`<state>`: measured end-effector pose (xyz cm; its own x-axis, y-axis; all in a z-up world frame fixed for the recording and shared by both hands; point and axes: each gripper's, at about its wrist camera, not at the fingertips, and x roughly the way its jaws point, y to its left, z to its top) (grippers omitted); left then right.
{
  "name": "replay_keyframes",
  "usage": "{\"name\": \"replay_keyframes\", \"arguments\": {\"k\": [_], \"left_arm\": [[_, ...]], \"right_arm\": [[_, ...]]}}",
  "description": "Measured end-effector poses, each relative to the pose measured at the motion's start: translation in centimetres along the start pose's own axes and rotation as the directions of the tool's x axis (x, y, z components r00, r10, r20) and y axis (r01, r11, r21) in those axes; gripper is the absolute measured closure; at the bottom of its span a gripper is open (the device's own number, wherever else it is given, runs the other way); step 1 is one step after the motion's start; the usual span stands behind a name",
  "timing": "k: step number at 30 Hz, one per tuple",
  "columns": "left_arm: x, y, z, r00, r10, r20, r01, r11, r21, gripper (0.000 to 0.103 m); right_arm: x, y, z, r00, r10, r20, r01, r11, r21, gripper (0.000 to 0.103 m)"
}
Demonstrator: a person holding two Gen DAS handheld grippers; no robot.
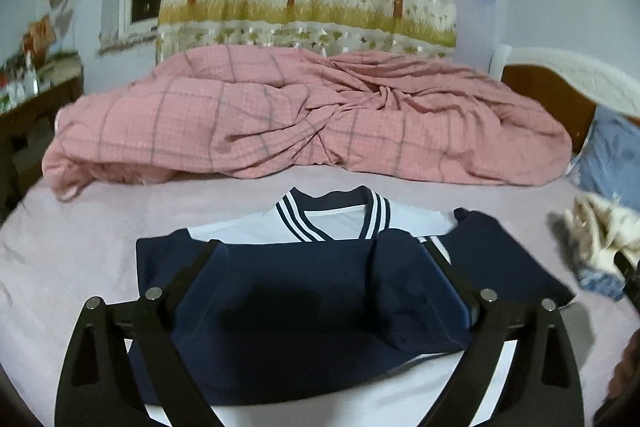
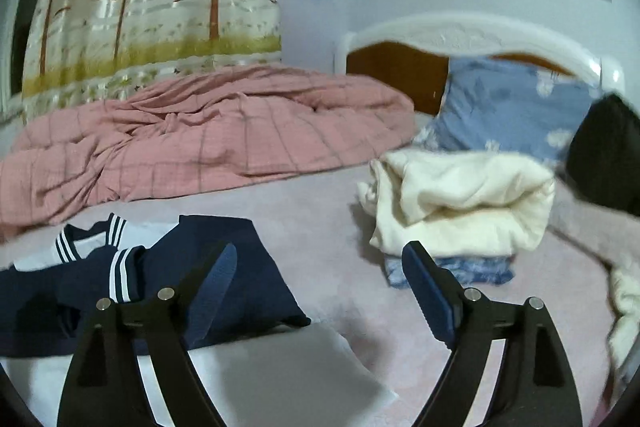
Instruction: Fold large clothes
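Note:
A white and navy jersey (image 1: pixel 320 291) with a navy-and-white striped V collar (image 1: pixel 332 215) lies on the bed, both navy sleeves folded in across its chest. My left gripper (image 1: pixel 324 251) is open just above the folded sleeves, its fingers spread wide over the navy cloth. In the right wrist view the jersey (image 2: pixel 180 283) lies at the lower left, its white body (image 2: pixel 280 375) reaching under the gripper. My right gripper (image 2: pixel 320 259) is open and empty, above the jersey's right edge and the bare sheet.
A rumpled pink checked duvet (image 1: pixel 304 123) lies across the back of the bed. A stack of folded cream and blue clothes (image 2: pixel 460 211) sits to the right, with a blue pillow (image 2: pixel 512 107) and a dark item (image 2: pixel 608 155) by the headboard. A cluttered side table (image 1: pixel 36 87) stands at the left.

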<state>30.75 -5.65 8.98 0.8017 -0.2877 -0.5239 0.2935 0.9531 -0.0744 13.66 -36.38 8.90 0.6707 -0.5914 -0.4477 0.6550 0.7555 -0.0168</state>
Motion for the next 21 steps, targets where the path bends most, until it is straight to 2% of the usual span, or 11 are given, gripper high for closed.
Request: {"name": "replay_keyframes", "arguments": {"k": [3, 7, 10, 11, 13, 14, 16, 17, 18, 21], "left_arm": [[1.4, -1.2, -0.9, 1.0, -0.027, -0.016, 0.028, 0.999, 0.038, 0.006], [3.0, -3.3, -1.9, 0.999, 0.003, -0.037, 0.002, 0.991, 0.131, 0.006], [3.8, -4.7, -2.3, 0.996, -0.048, -0.075, 0.059, 0.987, 0.15, 0.006], [4.4, -5.0, -2.3, 0.988, -0.099, -0.12, 0.113, 0.987, 0.115, 0.004], [6.7, -5.9, -2.3, 0.945, -0.205, -0.254, 0.221, 0.975, 0.034, 0.004], [7.8, -6.9, -2.3, 0.932, -0.204, -0.299, 0.227, 0.973, 0.042, 0.004], [8.8, -9.4, -2.0, 0.958, -0.107, -0.267, 0.154, 0.975, 0.16, 0.004], [9.5, -10.9, -1.9, 0.967, -0.053, -0.25, 0.113, 0.966, 0.231, 0.004], [10.4, -12.1, -2.0, 0.964, -0.032, -0.265, 0.106, 0.958, 0.268, 0.004], [13.1, -13.9, -2.4, 0.937, -0.014, -0.349, 0.118, 0.952, 0.281, 0.004]], "right_arm": [[1.8, 0.1, -0.3, 0.999, 0.026, -0.018, -0.027, 0.999, -0.017, 0.017], [3.5, 0.7, -2.0, 0.999, -0.008, -0.034, 0.006, 0.997, -0.076, 0.017], [4.9, 1.2, -2.6, 0.998, -0.019, -0.052, 0.012, 0.992, -0.126, 0.017], [5.1, 1.1, -2.6, 0.998, -0.024, -0.05, 0.017, 0.991, -0.132, 0.017], [5.5, 0.6, -2.5, 0.999, -0.035, -0.041, 0.03, 0.992, -0.119, 0.017], [5.7, 0.4, -2.5, 0.998, -0.037, -0.048, 0.031, 0.993, -0.114, 0.017], [6.3, -0.4, -2.6, 0.997, -0.019, -0.073, 0.012, 0.996, -0.09, 0.017], [6.6, -1.0, -2.5, 0.996, -0.013, -0.085, 0.007, 0.998, -0.063, 0.017], [6.8, -1.3, -2.5, 0.996, -0.011, -0.092, 0.007, 0.999, -0.044, 0.017], [7.7, -2.6, -2.4, 0.993, -0.003, -0.115, 0.004, 1.0, 0.01, 0.017]]}}
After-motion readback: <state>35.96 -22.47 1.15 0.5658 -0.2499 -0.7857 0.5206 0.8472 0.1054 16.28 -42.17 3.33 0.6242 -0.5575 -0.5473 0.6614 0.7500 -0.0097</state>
